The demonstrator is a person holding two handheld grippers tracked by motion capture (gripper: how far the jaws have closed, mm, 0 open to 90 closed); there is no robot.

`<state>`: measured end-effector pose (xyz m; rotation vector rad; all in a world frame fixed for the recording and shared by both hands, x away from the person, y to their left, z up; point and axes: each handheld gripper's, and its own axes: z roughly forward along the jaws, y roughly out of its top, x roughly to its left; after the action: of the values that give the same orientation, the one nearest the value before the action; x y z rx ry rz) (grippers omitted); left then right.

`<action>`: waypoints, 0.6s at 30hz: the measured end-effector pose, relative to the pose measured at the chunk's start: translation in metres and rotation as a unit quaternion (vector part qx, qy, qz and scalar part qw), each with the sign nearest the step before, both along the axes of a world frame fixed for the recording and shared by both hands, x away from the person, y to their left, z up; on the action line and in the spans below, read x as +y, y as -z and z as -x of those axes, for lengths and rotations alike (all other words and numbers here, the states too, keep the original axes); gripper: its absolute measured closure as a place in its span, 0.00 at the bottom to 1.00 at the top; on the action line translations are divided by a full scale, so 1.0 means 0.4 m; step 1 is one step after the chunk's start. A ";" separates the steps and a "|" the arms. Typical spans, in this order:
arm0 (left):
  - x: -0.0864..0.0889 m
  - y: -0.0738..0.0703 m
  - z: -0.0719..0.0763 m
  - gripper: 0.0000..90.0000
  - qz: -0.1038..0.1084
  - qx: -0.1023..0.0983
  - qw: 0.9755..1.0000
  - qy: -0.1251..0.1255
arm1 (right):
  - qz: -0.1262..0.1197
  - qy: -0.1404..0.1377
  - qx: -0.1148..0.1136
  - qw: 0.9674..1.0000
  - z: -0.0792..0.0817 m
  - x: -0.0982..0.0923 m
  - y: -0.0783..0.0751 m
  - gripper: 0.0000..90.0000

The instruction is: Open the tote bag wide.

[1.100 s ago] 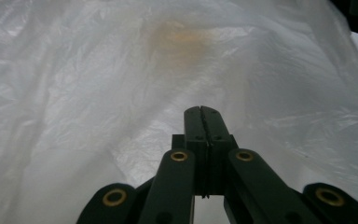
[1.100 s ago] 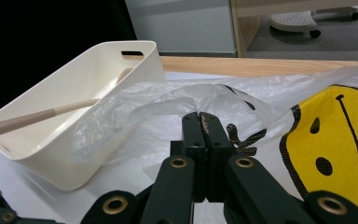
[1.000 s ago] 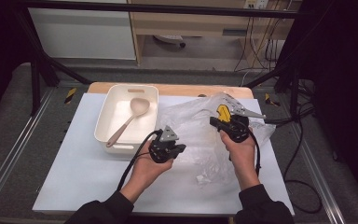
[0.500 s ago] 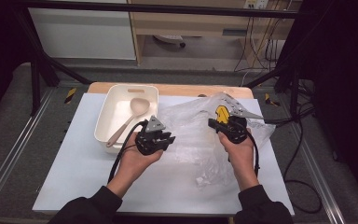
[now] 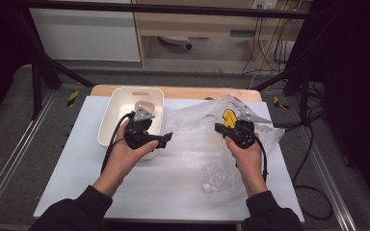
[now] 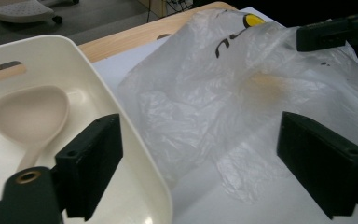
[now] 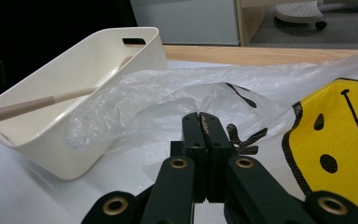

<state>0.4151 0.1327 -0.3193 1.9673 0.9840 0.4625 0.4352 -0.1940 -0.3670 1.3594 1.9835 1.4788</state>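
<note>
A clear plastic bag (image 5: 197,130) with a yellow smiley print lies crumpled on the right half of the white mat. My right gripper (image 5: 221,129) is at its right side, jaws pressed together (image 7: 200,116) with the thin film at their tips and the bag's printed edge held up beside them. My left gripper (image 5: 165,140) hovers over the right rim of the cream basin (image 5: 107,125). Its jaws have just been opening and stand wide (image 6: 198,126) with nothing between them. A beige spoon (image 6: 30,112) lies inside the basin, handle toward the near end.
The white mat (image 5: 173,192) covers a wooden table (image 5: 188,92). The basin stands at the back left of the mat. Black cables trail from both grippers, and metal frame rails run along both sides of the table.
My left gripper let go of the bag, opened, and moved left and up to the basin's right rim. The right gripper stayed where it was, still shut.
</note>
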 end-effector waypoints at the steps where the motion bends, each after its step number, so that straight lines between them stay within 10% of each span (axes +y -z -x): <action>1: 0.007 -0.003 -0.001 0.13 -0.001 0.001 1.000 -0.001 | 0.000 0.000 0.000 1.000 0.000 0.000 0.001 1.00; 18: 0.123 -0.035 -0.010 0.10 0.004 0.004 0.999 -0.044 | 0.003 -0.001 0.002 1.000 -0.001 0.000 0.007 1.00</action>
<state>0.4192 0.1819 -0.3054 1.9259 1.0793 0.4998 0.4355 -0.1940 -0.3697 1.3591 1.9915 1.4720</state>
